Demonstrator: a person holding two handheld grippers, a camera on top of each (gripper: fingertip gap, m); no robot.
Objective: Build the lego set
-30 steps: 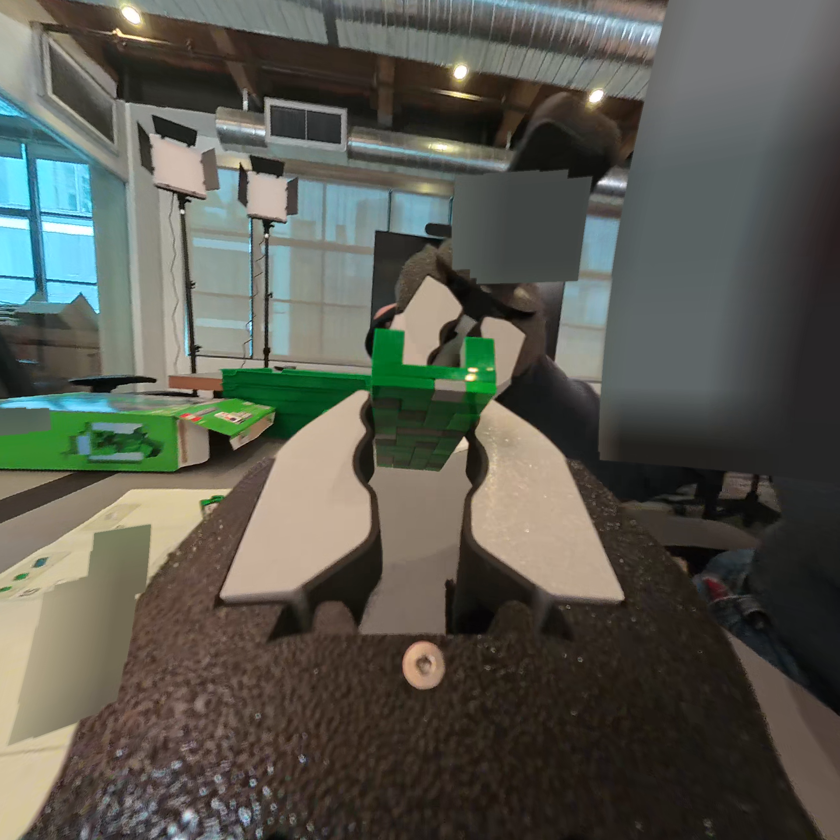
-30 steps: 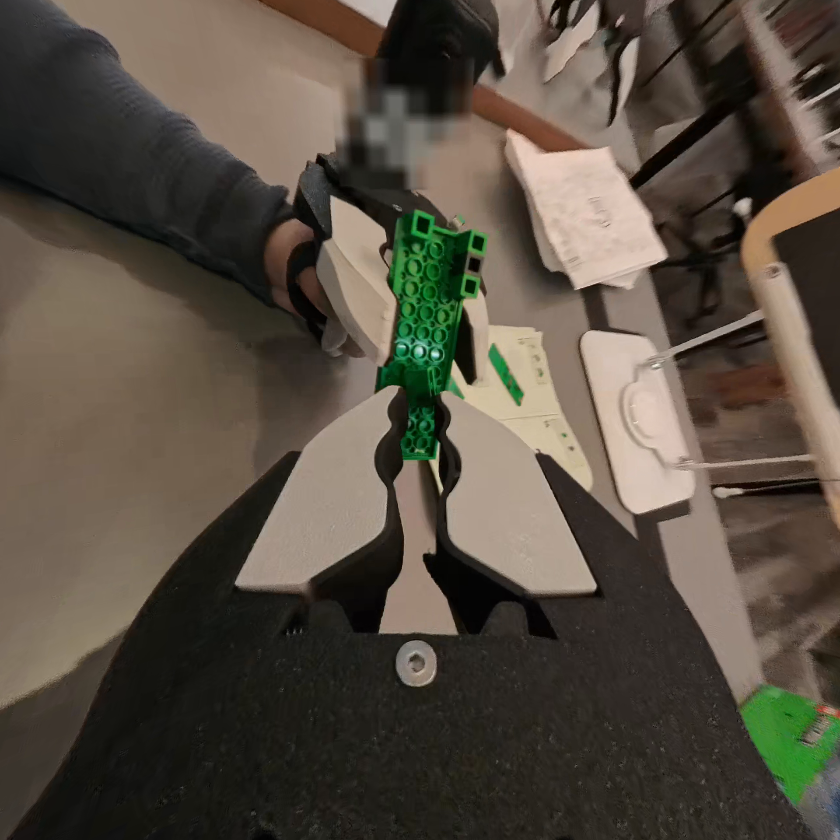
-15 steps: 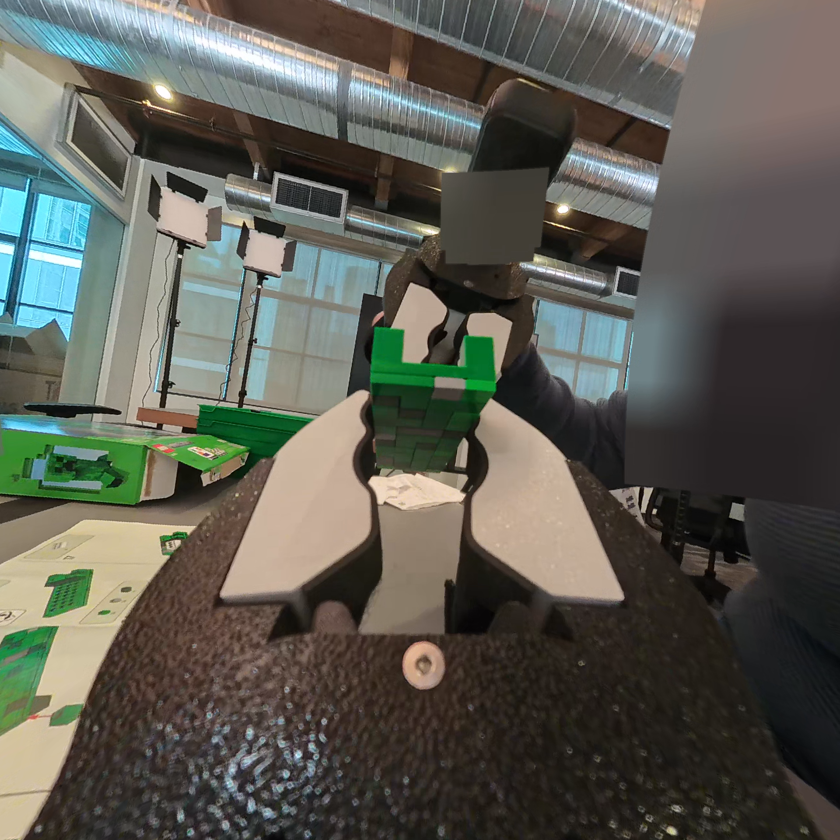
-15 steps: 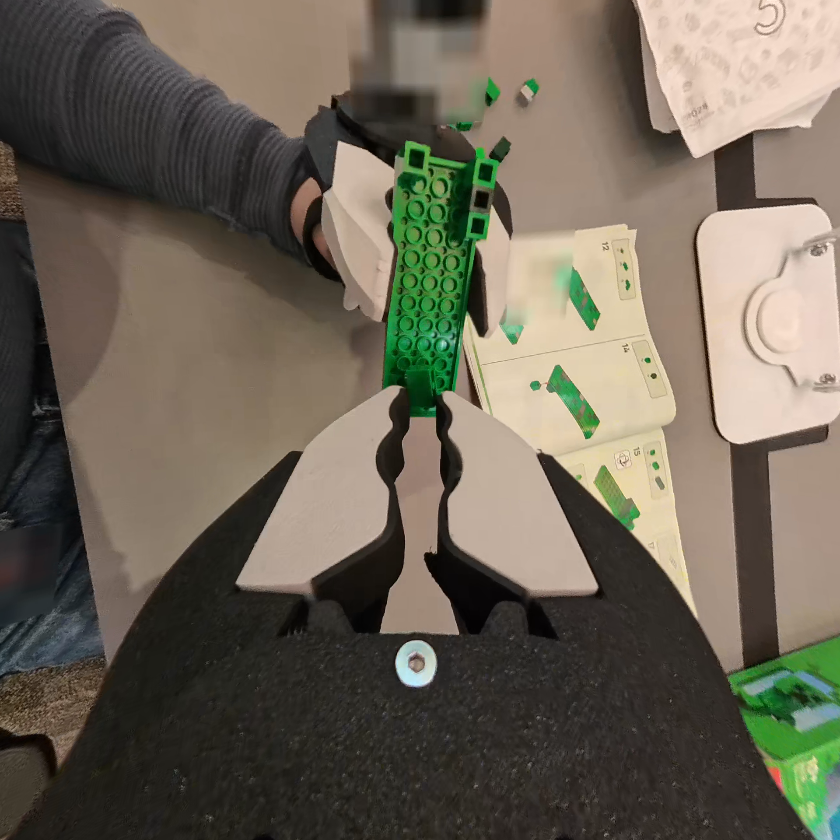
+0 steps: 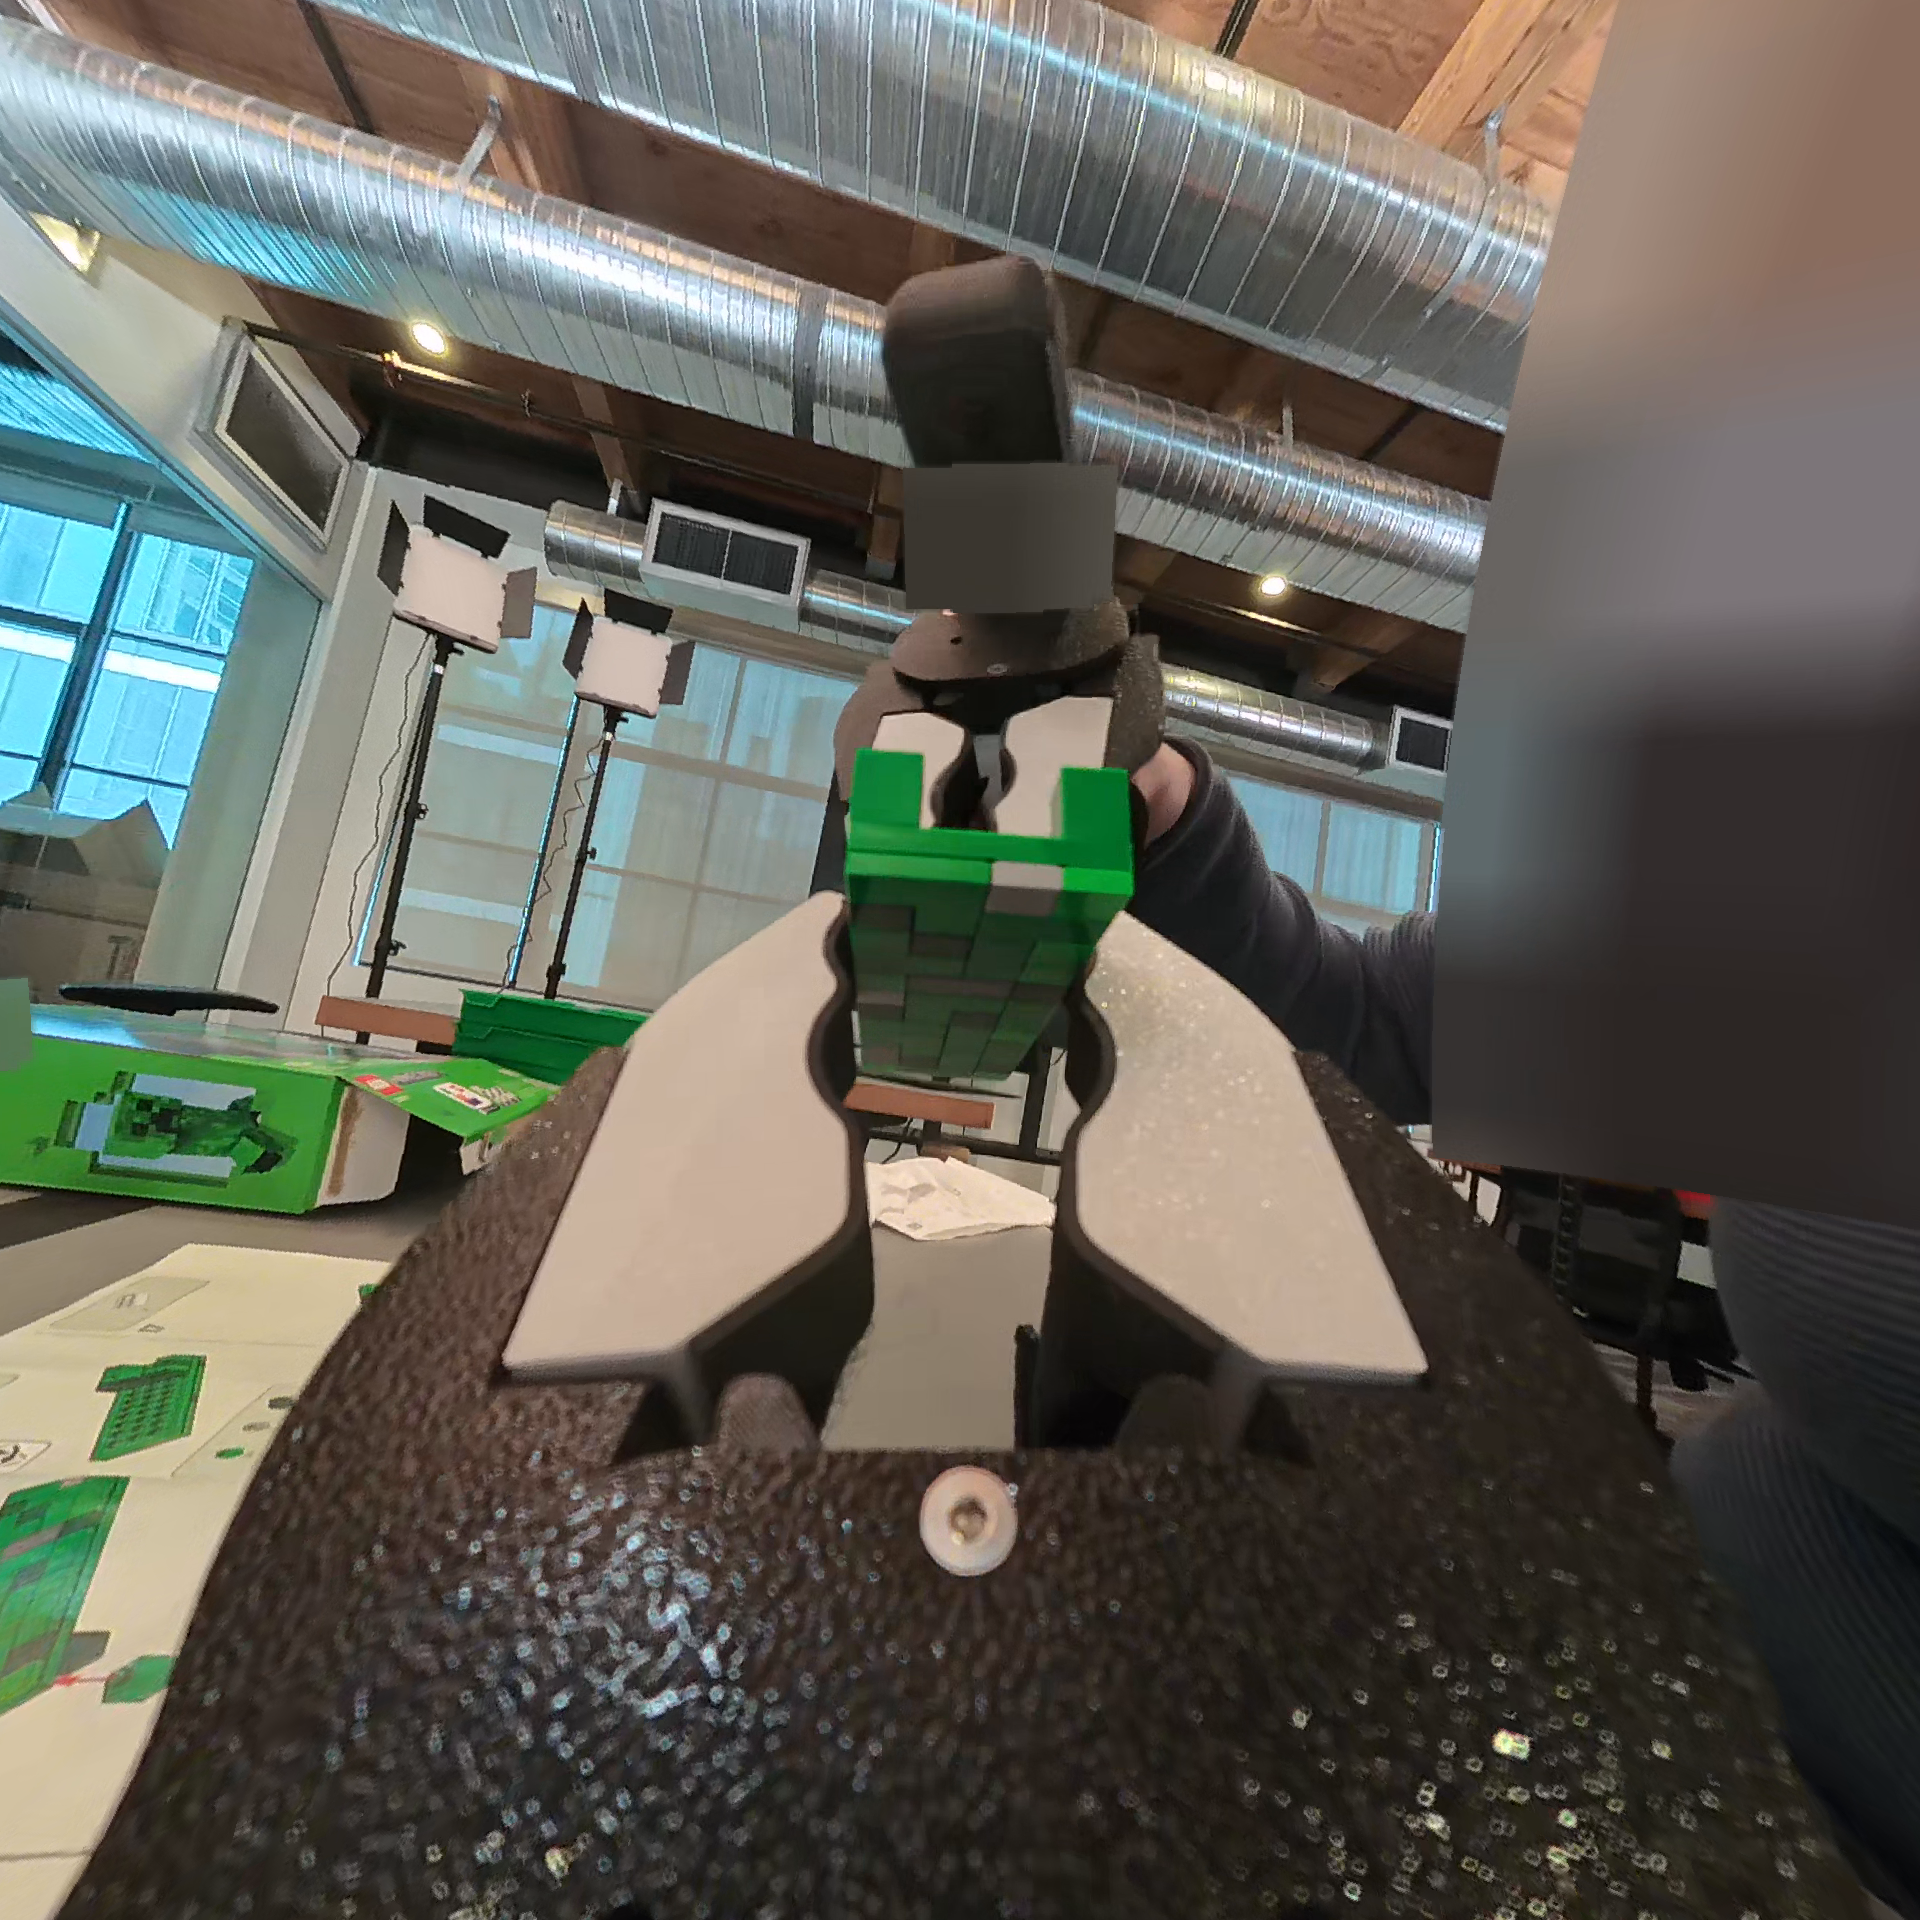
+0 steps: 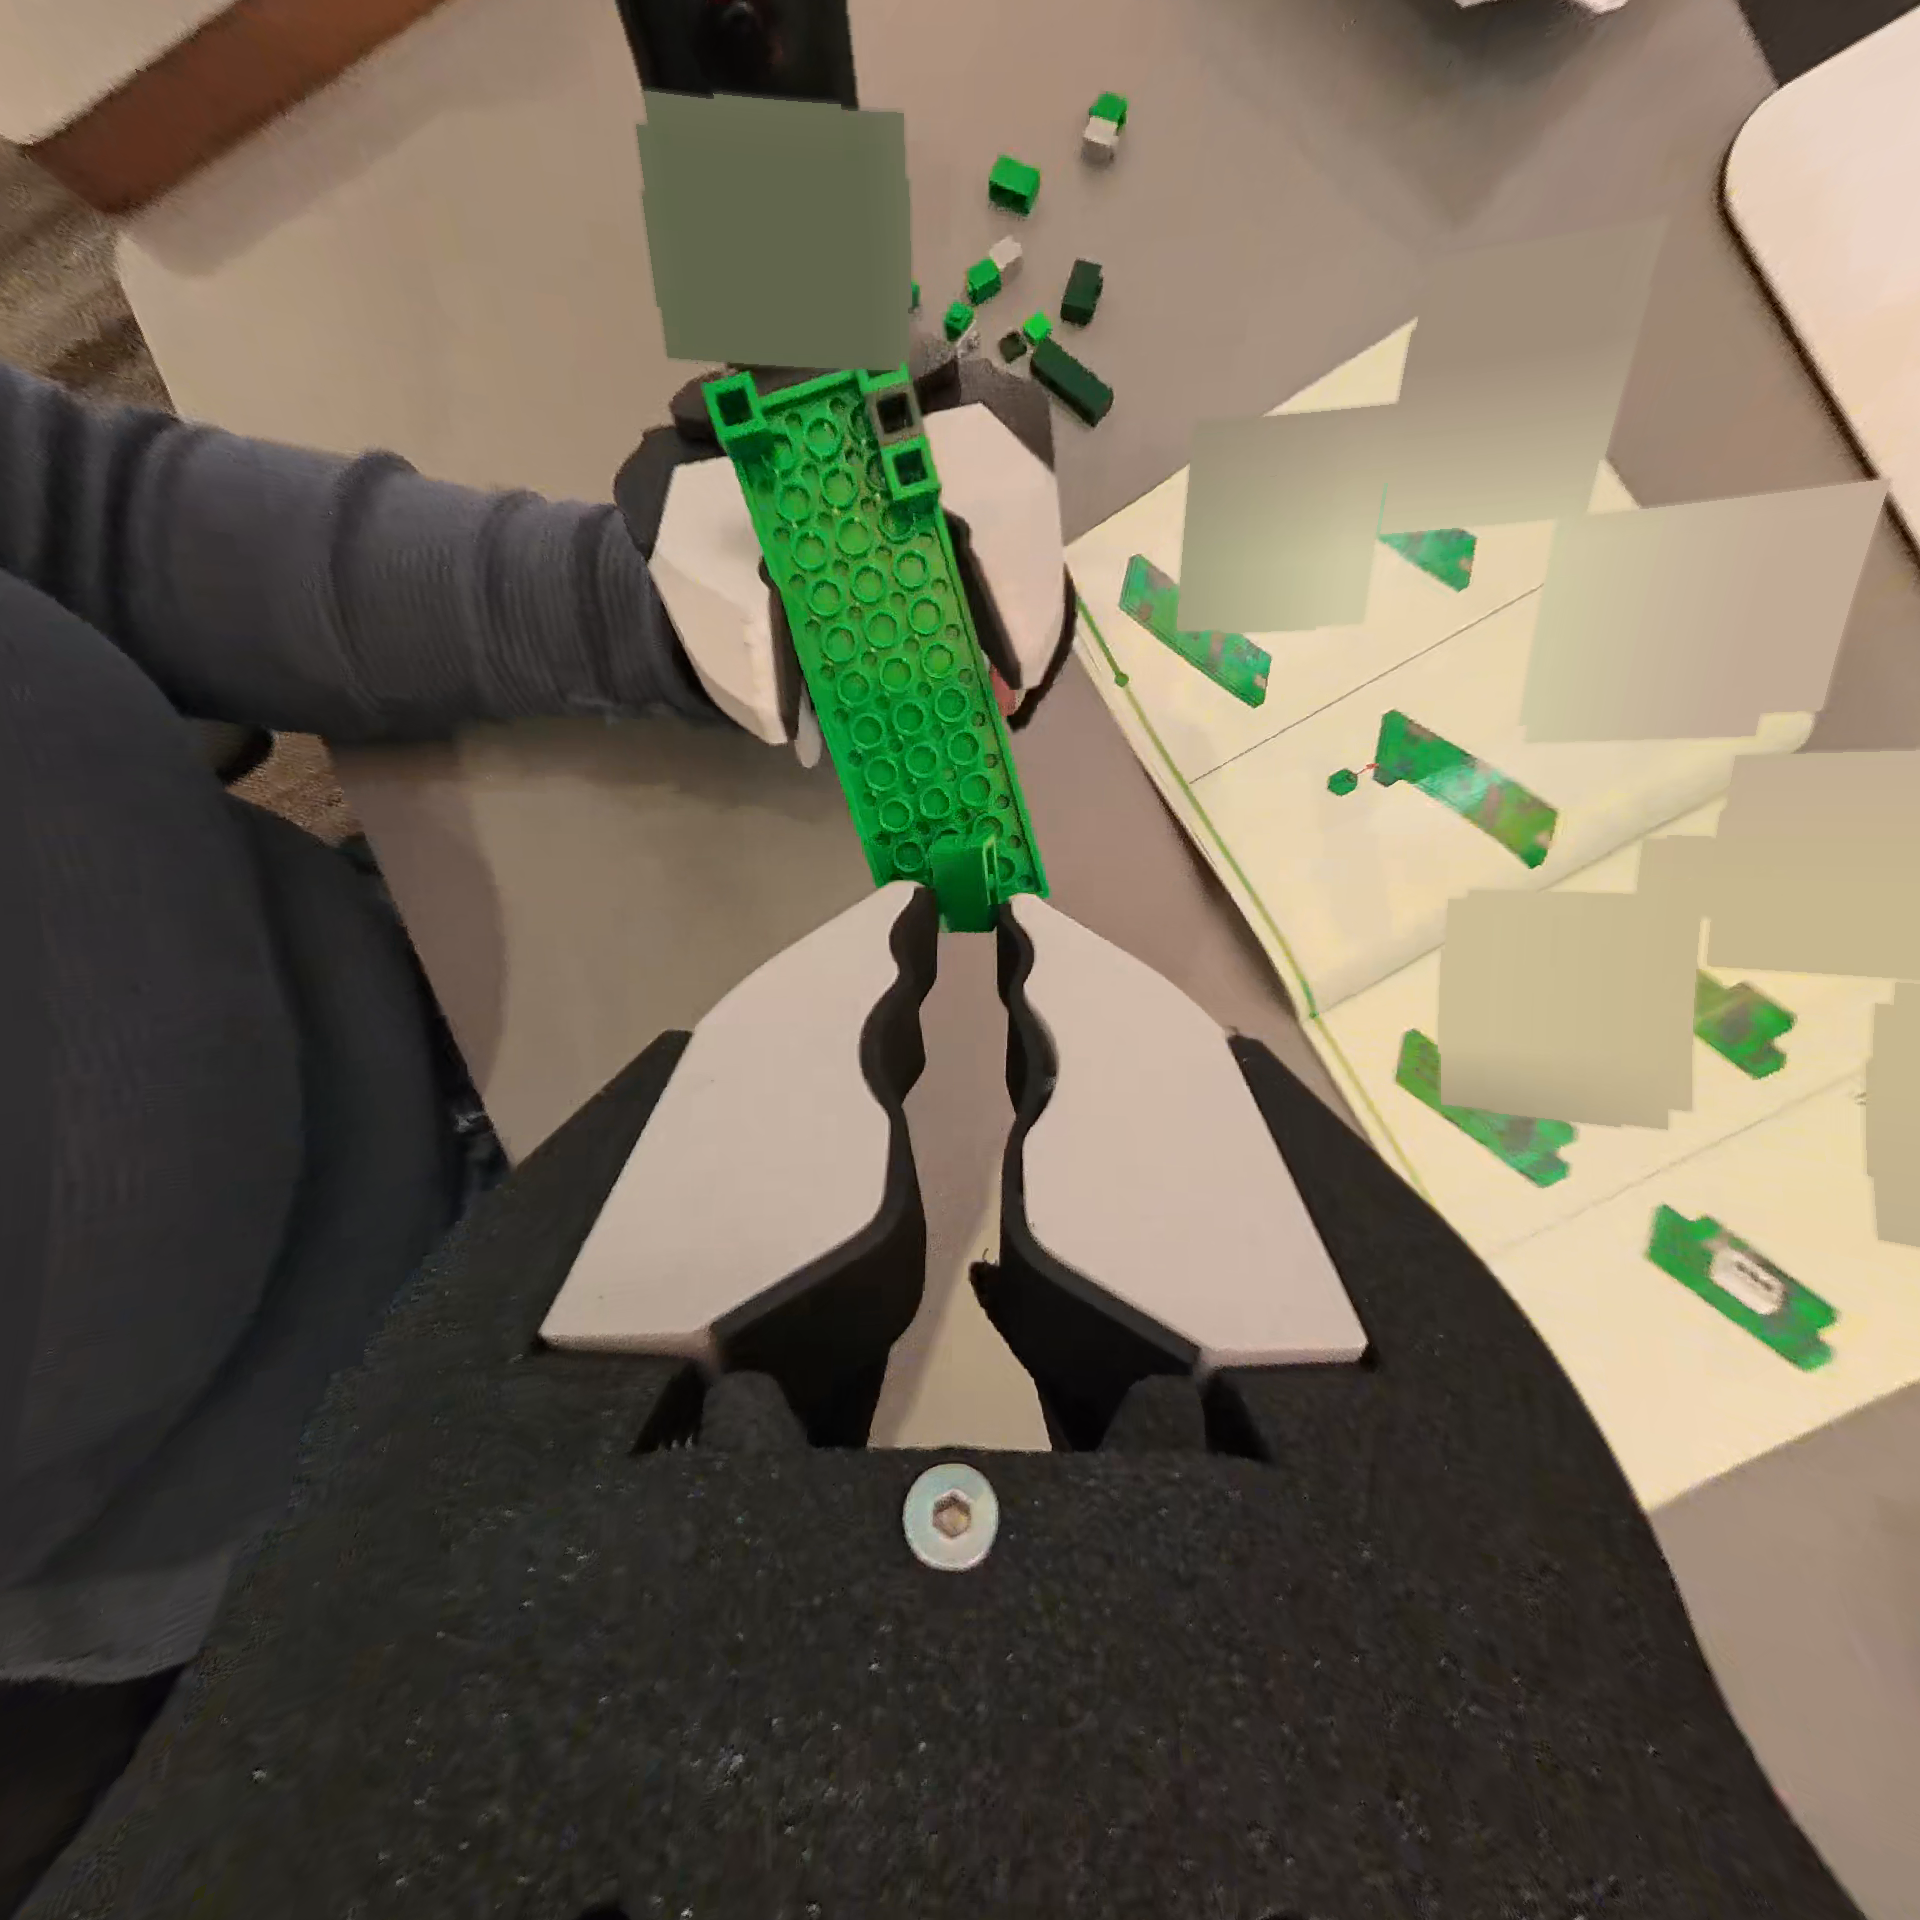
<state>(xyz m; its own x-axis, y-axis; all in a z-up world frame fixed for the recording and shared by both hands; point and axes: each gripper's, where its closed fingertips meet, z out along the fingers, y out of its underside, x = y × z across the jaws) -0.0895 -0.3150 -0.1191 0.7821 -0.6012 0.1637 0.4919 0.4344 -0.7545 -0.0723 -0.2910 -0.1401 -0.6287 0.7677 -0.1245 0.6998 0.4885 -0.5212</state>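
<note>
Spanning the air above the grey bench (image 6: 582, 862), the long green lego panel (image 6: 883, 644) is clamped across its width by the left hand-held gripper (image 5: 966, 977); the right hand-held gripper (image 6: 961, 914), nearly closed, pinches a small green brick (image 6: 964, 883) at the panel's end. Twisting either grip may, I judge, pop layers apart or drop the brick among the loose bricks (image 6: 1039, 301)
</note>
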